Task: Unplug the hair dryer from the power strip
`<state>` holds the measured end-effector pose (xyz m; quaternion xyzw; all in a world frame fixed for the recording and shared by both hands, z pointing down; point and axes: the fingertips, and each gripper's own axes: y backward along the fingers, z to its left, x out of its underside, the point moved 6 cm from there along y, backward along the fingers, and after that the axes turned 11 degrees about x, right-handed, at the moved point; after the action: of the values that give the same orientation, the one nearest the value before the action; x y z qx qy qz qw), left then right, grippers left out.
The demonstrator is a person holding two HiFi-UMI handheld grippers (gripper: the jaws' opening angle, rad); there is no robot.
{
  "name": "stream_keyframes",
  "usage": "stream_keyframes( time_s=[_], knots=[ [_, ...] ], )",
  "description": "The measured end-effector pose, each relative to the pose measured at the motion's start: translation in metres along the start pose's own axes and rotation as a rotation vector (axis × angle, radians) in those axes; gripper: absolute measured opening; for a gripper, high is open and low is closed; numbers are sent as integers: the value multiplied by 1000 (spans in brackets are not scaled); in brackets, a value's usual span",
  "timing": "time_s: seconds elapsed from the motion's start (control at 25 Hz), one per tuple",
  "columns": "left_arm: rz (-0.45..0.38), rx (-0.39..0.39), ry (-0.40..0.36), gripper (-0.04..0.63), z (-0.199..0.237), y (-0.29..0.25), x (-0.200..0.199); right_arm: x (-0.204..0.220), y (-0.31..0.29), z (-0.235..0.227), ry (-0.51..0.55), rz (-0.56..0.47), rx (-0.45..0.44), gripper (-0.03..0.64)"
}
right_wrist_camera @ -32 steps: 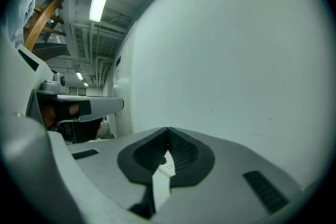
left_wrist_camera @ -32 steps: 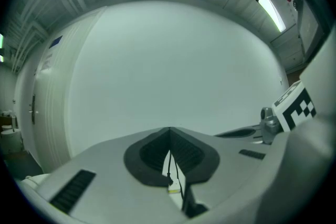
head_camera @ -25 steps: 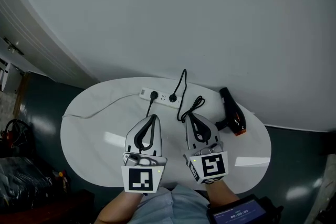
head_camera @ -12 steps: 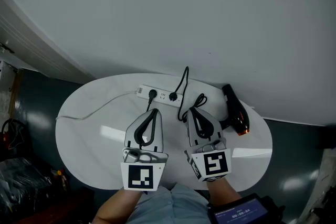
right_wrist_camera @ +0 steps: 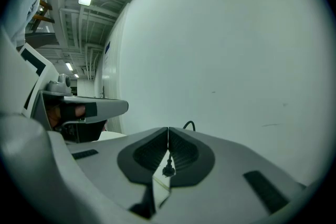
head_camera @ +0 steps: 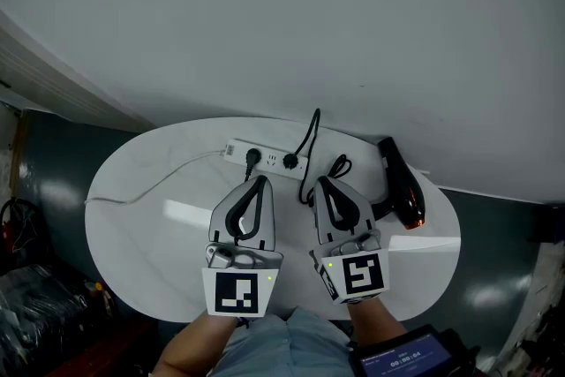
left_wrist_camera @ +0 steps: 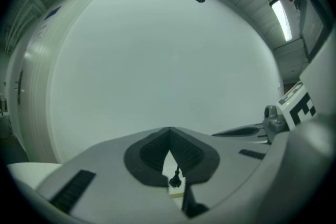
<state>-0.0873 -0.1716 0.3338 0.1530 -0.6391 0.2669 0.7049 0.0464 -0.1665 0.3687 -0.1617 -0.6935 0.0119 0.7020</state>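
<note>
white cable (head_camera: 150, 185): trails left from the power strip over the white table (head_camera: 132, 269)
power strip (head_camera: 269, 160): far middle of table, left plug (head_camera: 253, 157) and right plug (head_camera: 290, 161) on it
left gripper (head_camera: 259, 181): jaws clenched, empty, near the left plug
right gripper (head_camera: 320, 182): jaws clenched, empty, beside looped black cord (head_camera: 310, 137)
hair dryer (head_camera: 403, 195): black, lying far right, apart from both grippers

White oval table (head_camera: 150, 234), seen from my head view.

On the far side I see a long white plastic power strip (head_camera: 272, 161) lying flat. A round black plug (head_camera: 253, 158) sits in it and a second black plug (head_camera: 290, 162) sits just to its right. The strip's thin white cord (head_camera: 168, 181) trails over the tabletop to the left edge. A black hair dryer with an orange end (head_camera: 402, 190) lies near the right rim, and a thin black cable (head_camera: 331, 168) loops on the top between dryer and strip.
</note>
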Motion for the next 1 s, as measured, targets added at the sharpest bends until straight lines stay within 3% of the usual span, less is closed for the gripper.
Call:
stream_keyframes(
  time_s=[1.0],
  knots=[
    [143, 0, 93, -2, 31, -45, 72, 64, -52, 7, -30, 148, -34, 2]
  ],
)
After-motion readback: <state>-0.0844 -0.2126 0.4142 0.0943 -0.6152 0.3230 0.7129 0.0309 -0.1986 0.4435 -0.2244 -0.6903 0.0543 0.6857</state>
